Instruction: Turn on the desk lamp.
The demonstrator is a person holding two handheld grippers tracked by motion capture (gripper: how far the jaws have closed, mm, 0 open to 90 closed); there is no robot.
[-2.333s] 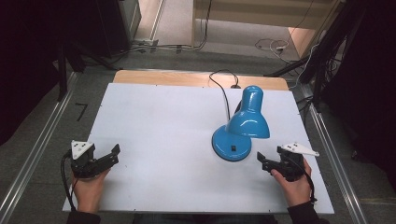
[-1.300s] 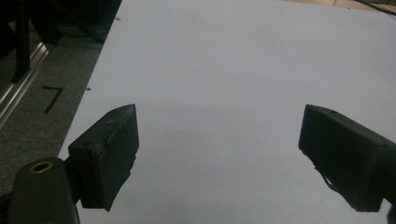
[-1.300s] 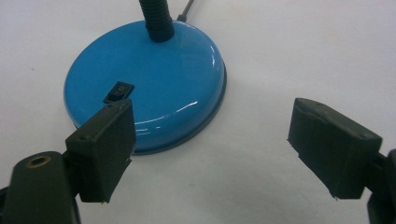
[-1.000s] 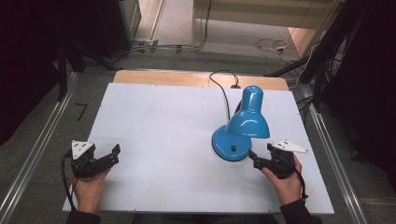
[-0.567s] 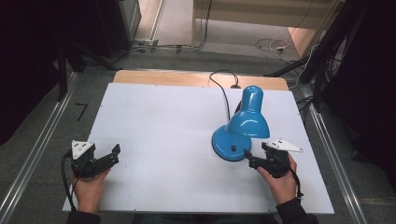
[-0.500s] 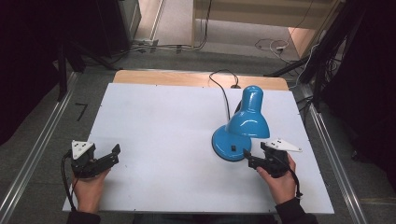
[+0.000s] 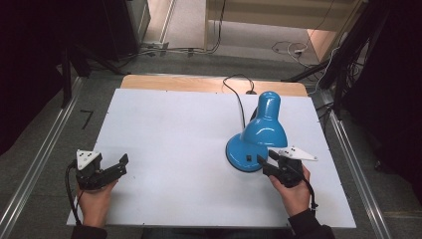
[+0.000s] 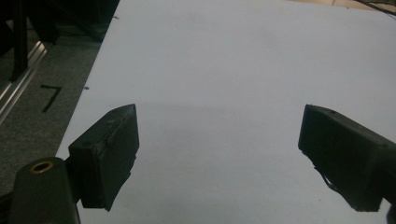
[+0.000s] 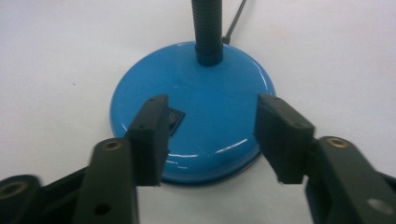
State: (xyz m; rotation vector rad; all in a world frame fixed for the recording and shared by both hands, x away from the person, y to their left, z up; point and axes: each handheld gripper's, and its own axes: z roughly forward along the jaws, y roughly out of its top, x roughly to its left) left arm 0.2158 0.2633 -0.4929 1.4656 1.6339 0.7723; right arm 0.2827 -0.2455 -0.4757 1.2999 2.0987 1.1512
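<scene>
the right gripper [image 7: 263, 165] had crept from the worktop's [image 7: 174, 124] right edge to the blue lamp [image 7: 257, 137] near that edge, jaws closing yet gripping nothing. its own view showed the base switch [image 9: 173, 120] beside one jaw. the left gripper [image 8: 219, 154] gaped open.

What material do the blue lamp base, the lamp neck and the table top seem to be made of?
Lamp base: probably painted metal or hard plastic; its glossy blue surface shows bright reflections near the rim.
Lamp neck: looks like flexible ribbed tubing, dark and matte; fine rings are visible.
Table top: a smooth, matte white board, maybe laminate; a wooden edge shows at the far side.
</scene>
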